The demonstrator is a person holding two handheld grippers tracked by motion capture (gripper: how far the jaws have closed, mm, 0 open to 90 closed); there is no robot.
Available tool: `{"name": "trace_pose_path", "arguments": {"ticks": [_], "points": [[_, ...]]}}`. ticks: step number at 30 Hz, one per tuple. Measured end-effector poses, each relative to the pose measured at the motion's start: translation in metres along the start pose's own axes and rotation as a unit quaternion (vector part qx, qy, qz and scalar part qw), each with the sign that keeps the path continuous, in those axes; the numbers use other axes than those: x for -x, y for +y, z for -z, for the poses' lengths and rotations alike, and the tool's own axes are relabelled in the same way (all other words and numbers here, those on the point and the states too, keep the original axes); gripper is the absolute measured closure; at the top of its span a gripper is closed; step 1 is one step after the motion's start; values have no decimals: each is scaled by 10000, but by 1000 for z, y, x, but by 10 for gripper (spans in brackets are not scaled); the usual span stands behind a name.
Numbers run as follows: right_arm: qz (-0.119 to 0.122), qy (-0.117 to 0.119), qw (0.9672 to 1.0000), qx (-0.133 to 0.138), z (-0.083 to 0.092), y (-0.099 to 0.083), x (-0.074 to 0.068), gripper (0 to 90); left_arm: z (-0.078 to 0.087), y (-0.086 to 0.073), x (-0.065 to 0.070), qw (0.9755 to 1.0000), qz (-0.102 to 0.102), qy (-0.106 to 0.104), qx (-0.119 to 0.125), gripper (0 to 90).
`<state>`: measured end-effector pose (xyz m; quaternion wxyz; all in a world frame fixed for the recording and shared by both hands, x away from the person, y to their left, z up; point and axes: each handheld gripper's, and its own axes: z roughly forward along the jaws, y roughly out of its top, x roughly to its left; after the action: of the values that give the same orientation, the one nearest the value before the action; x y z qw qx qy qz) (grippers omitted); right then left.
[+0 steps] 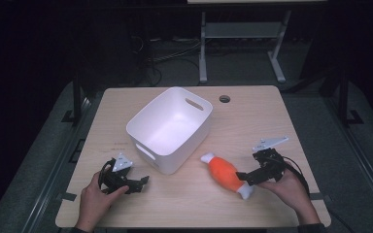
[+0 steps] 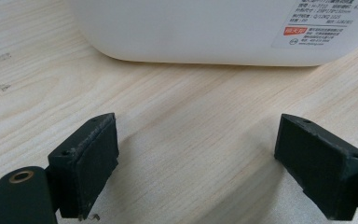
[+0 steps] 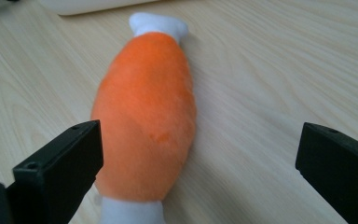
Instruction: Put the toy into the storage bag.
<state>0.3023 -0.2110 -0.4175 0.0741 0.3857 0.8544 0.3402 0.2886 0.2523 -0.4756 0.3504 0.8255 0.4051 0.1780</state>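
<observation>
An orange plush toy (image 1: pixel 226 174) with white ends lies flat on the wooden table (image 1: pixel 272 121), at the front right. In the right gripper view the toy (image 3: pixel 144 126) stretches away from me, its near end between the jaws and close to the left one. My right gripper (image 1: pixel 243 177) (image 3: pixel 200 172) is open, and its pads do not press the toy. My left gripper (image 1: pixel 144 183) (image 2: pixel 196 163) rests on the table at the front left, open with only bare wood between its jaws. It points at the white bin's side wall (image 2: pixel 191 28).
The white plastic bin (image 1: pixel 175 155) with cut-out handles stands mid-table, turned at an angle, with nothing inside. A label (image 2: pixel 319 23) is stuck on its wall. A round cable hole (image 1: pixel 224 99) is at the table's far edge. A metal stand (image 1: pixel 243 34) is on the floor beyond.
</observation>
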Motion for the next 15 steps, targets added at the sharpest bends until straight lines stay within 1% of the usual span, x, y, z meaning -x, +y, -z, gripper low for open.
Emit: {"name": "trace_pose_path", "arguments": {"ticks": [2, 3, 7, 15], "points": [[60, 1, 10000, 36, -2, 4, -2, 3, 0, 0, 0, 10000, 0, -2, -1, 125], [57, 15, 10000, 18, -4, 6, -4, 3, 0, 0, 0, 10000, 1, -1, -1, 125], [168, 67, 9998, 28, -9, 15, -9, 3, 0, 0, 0, 10000, -1, -1, -2, 125], [261, 116, 9996, 44, -16, 27, -16, 4, 0, 0, 0, 10000, 14, 2, 11, 125]]}}
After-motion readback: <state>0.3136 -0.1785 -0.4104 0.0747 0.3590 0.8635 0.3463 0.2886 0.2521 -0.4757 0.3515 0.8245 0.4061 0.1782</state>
